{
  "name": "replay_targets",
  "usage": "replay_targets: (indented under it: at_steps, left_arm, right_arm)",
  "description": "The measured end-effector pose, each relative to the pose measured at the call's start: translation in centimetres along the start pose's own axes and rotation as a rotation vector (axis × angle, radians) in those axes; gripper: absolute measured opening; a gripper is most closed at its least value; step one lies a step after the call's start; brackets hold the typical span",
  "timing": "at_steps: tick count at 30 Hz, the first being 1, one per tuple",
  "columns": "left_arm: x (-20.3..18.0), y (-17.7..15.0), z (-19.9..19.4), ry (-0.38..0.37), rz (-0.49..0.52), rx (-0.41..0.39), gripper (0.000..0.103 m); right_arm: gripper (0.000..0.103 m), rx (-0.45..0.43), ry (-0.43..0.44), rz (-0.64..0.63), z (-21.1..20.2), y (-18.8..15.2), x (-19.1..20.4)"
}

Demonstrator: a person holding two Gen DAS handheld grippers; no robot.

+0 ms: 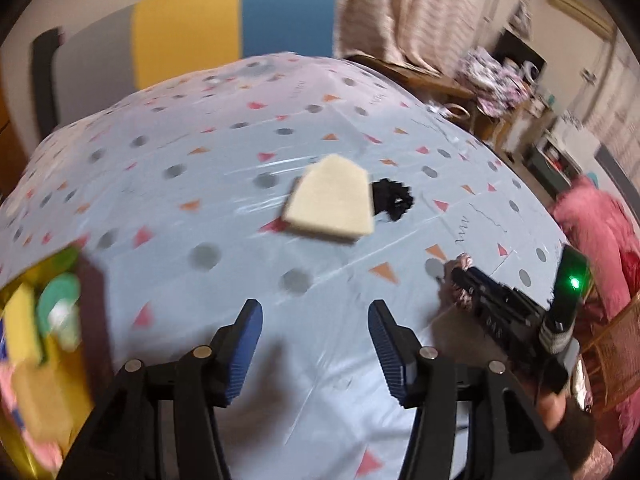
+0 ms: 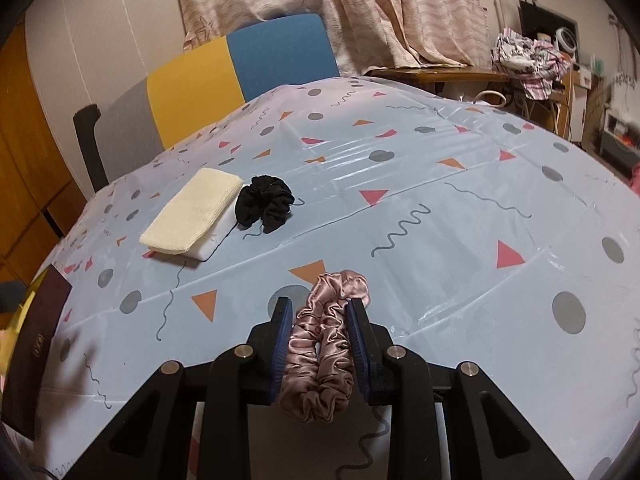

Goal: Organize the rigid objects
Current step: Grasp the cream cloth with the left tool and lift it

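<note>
My right gripper point(image 2: 319, 306) is shut on a pink satin scrunchie point(image 2: 326, 340), which bunches between the blue pads just above the patterned tablecloth point(image 2: 420, 184). The same gripper point(image 1: 456, 280) shows at the right of the left wrist view with the pink scrunchie point(image 1: 464, 261) at its tip. My left gripper point(image 1: 316, 312) stands open over bare cloth with nothing between its fingers. Farther out lie a cream folded cloth point(image 1: 330, 202) point(image 2: 192, 210) and, right beside it, a black scrunchie point(image 1: 394, 198) point(image 2: 265, 200).
A yellow box point(image 1: 30, 344) with green and pink items sits at the left table edge; its dark lid point(image 2: 36, 344) shows in the right wrist view. A blue, yellow and grey chair point(image 2: 240, 68) stands beyond the table. A wooden side table point(image 2: 440, 74) with clothes is at the back right.
</note>
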State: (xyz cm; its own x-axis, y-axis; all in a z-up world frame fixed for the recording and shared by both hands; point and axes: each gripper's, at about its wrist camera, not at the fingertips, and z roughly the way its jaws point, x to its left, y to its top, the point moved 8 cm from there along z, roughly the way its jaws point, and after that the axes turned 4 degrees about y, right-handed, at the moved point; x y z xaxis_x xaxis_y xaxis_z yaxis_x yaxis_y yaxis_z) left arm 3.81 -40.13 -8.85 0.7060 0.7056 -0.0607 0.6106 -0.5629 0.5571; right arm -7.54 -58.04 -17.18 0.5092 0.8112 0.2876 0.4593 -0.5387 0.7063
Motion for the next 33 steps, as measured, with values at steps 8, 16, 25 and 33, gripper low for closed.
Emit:
replay_targets:
  at_steps: [8, 16, 25, 33]
  left_arm:
    - [-3.2, 5.4, 7.1, 0.034, 0.058, 0.025, 0.061]
    - [-4.3, 8.6, 12.1, 0.084, 0.131, 0.030, 0.084]
    - [-3.4, 9.0, 15.7, 0.096, 0.152, 0.068, 0.085]
    - [-5.1, 9.0, 14.5, 0.011, 0.172, 0.064, 0.018]
  right_arm:
    - [0.029, 0.001, 0.042, 0.041, 0.4, -0.3, -0.6]
    - [0.029, -0.007, 0.054, 0.053, 0.4, -0.3, -0.7]
    - [0.029, -0.011, 0.064, 0.063, 0.3, -0.3, -0.9]
    - [0.029, -0.010, 0.062, 0.061, 0.3, -0.4, -0.9]
